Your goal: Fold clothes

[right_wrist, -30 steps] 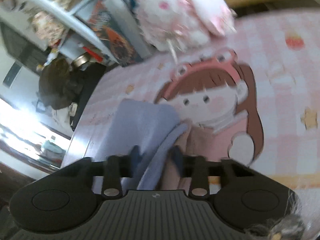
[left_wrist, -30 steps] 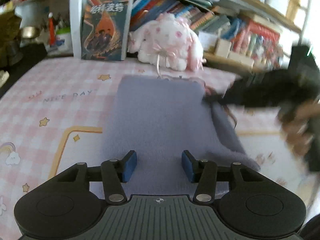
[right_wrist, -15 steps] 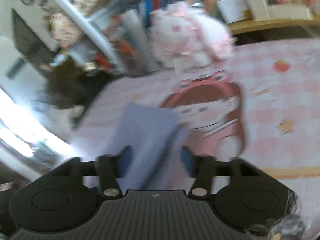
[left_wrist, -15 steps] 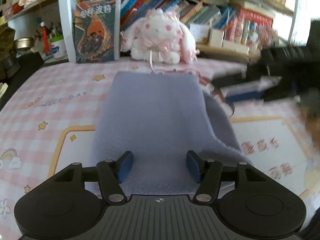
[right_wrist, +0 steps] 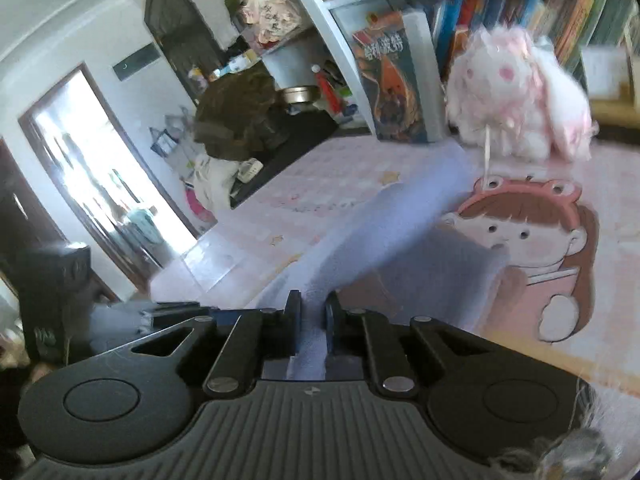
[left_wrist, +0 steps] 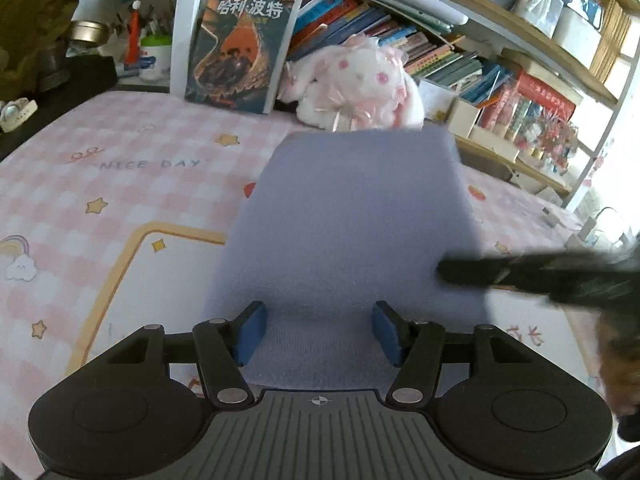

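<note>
A lavender knit garment (left_wrist: 352,216) lies lengthwise on the pink checked mat (left_wrist: 100,184), folded into a long rectangle. My left gripper (left_wrist: 319,330) hovers open over its near end, with the blue pads (left_wrist: 250,332) apart and cloth beneath them, not pinched. In the left wrist view my right gripper (left_wrist: 448,270) comes in blurred from the right, at the garment's right edge. In the right wrist view the right gripper (right_wrist: 312,316) has its jaws closing tight on a fold of the lavender garment (right_wrist: 400,240), which rises from the mat.
A white and pink plush rabbit (left_wrist: 356,88) and a large upright book (left_wrist: 240,48) stand at the far edge, in front of crowded bookshelves (left_wrist: 500,92). A person's hand (left_wrist: 620,360) shows at the right. The mat's cartoon girl print (right_wrist: 528,240) lies right of the garment.
The right gripper opened, swung back toward the garment's near right edge and closed on a fold. The loose flap on the right no longer lies out. The left gripper widened slightly.
</note>
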